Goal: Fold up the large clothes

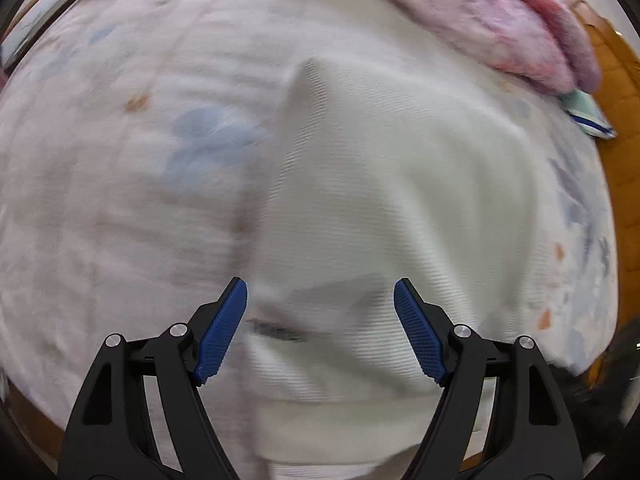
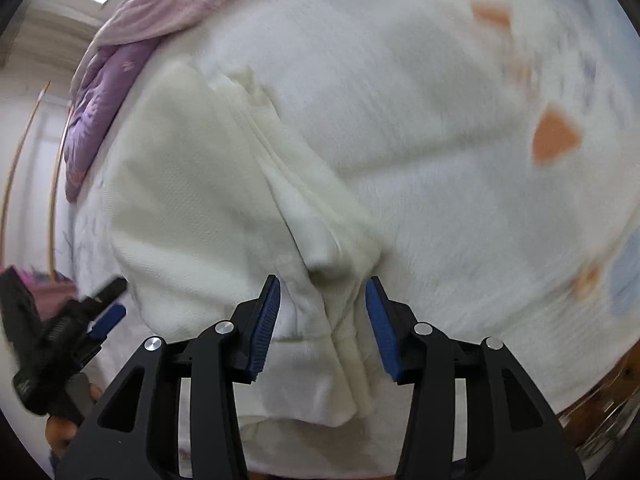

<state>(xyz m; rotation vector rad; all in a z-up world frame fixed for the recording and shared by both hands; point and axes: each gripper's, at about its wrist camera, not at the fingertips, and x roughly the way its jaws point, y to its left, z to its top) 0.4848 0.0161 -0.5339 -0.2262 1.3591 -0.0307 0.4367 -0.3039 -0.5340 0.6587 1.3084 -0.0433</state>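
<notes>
Through the left wrist camera, we hold our left gripper (image 1: 320, 332) with its jaws spread wide and nothing between them, poised over the near end of a white ribbed garment (image 1: 392, 184) that lies on a bed sheet (image 1: 120, 160) printed with pale blue and orange shapes. The garment runs away from the jaws toward the far side of the bed, rising to a pointed corner, and its thicker hem lies just below the blue fingertips (image 1: 224, 332); the picture is smeared, so we cannot tell whether they touch the cloth. A pink and purple quilt (image 1: 500, 20) is bunched along the far edge of the bed, and the right edge drops to an orange floor (image 1: 616, 92), leaving open sheet to the left of the garment. Through the right wrist camera, our right gripper (image 2: 322, 328) also stands released, its jaws straddling a bunched ridge of folds in the same garment (image 2: 192, 184), the ridge running straight ahead between the fingers. The left gripper (image 2: 100, 316) shows at the garment's left edge. We judge the right gripper better lined up to pinch, with bare sheet to its right for laying a fold.
</notes>
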